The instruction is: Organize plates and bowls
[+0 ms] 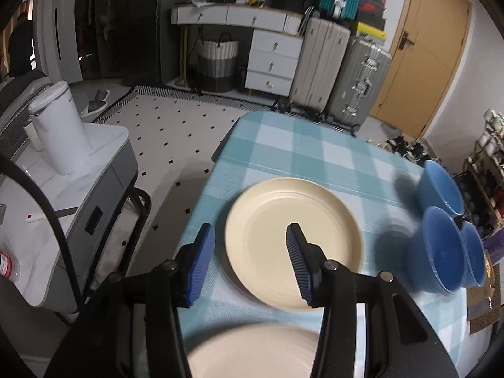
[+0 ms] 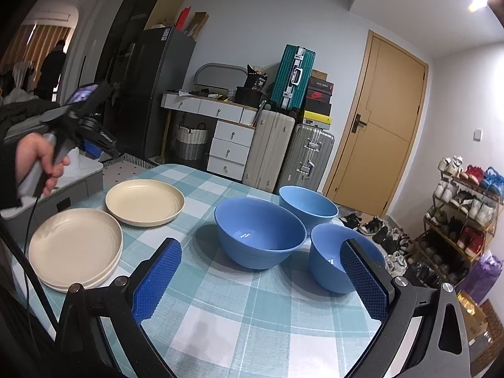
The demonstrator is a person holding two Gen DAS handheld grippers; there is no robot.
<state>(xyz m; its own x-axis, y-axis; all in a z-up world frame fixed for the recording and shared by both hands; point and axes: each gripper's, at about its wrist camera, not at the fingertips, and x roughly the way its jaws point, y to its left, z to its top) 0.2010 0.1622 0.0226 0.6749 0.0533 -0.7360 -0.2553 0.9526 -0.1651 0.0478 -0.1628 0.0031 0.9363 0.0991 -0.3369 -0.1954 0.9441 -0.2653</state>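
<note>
A single cream plate (image 1: 293, 242) (image 2: 145, 201) lies on the blue checked tablecloth (image 2: 252, 315). A stack of cream plates (image 2: 75, 249) lies nearer; it also shows in the left wrist view (image 1: 252, 352). Three blue bowls stand to the right: a large one (image 2: 260, 236), a far one (image 2: 308, 208) and a small near one (image 2: 334, 261); they also show in the left wrist view (image 1: 441, 249). My left gripper (image 1: 249, 245) is open and empty, hovering above the single plate's near edge. My right gripper (image 2: 261, 280) is open and empty, in front of the bowls.
The table's left edge (image 1: 208, 189) drops to the floor beside a white side table (image 1: 78, 170) with a white kettle (image 1: 60, 129). Suitcases (image 2: 283, 145), drawers (image 2: 230, 145) and a shoe rack (image 2: 466, 208) stand beyond the table.
</note>
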